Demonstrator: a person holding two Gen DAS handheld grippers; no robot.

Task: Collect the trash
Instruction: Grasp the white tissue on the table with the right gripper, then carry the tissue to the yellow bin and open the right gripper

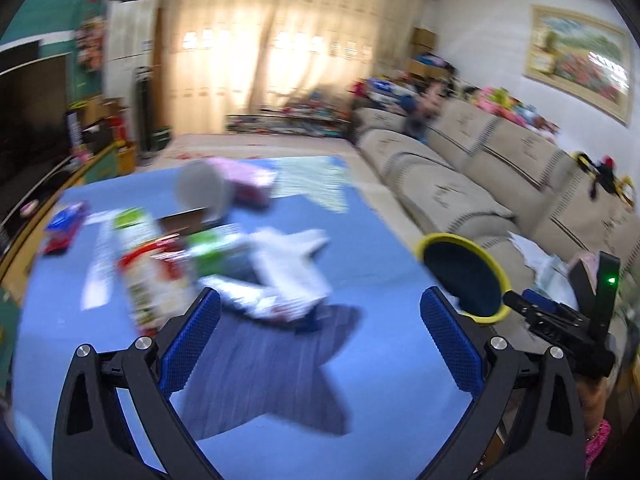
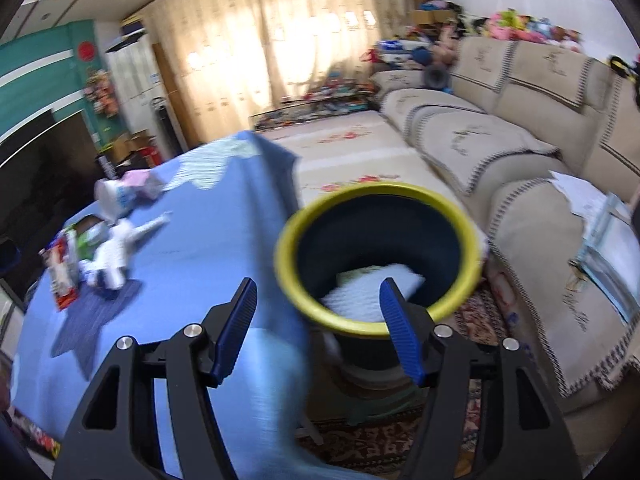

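Two grippers are hanging empty over the scene, and neither is holding anything. Your left gripper (image 1: 320,344) is standing with its jaws spread about as wide as they go, nothing between the blue pads, and it is pointing down at the blue tablecloth (image 1: 380,264) where the trash pile (image 1: 224,264) is lying: a crumpled white paper (image 1: 288,256), a red and white wrapper (image 1: 148,268), a green carton (image 1: 212,248) and, behind them, a tipped paper cup (image 1: 202,190) beside a pink box (image 1: 250,180) (all blurred, so finer detail is beyond telling). Your right gripper (image 2: 318,328) is sitting partly open above the yellow-rimmed bin (image 2: 378,204), which is standing on the floor just beside the table edge, between table and sofa (image 2: 500,148). A white wad (image 2: 360,292) is already lying inside the bin.

You are risking trouble in three places. Going in fast at the pile, you are likely to push light pieces away instead of pinching one, since they are overlapping and touching. Closing low, you may be catching the cloth itself and dragging everything with it. The hanging cloth edge is draping close to the bin's rim, so a careless swing of your right gripper could be knocking the bin or snagging the fabric.
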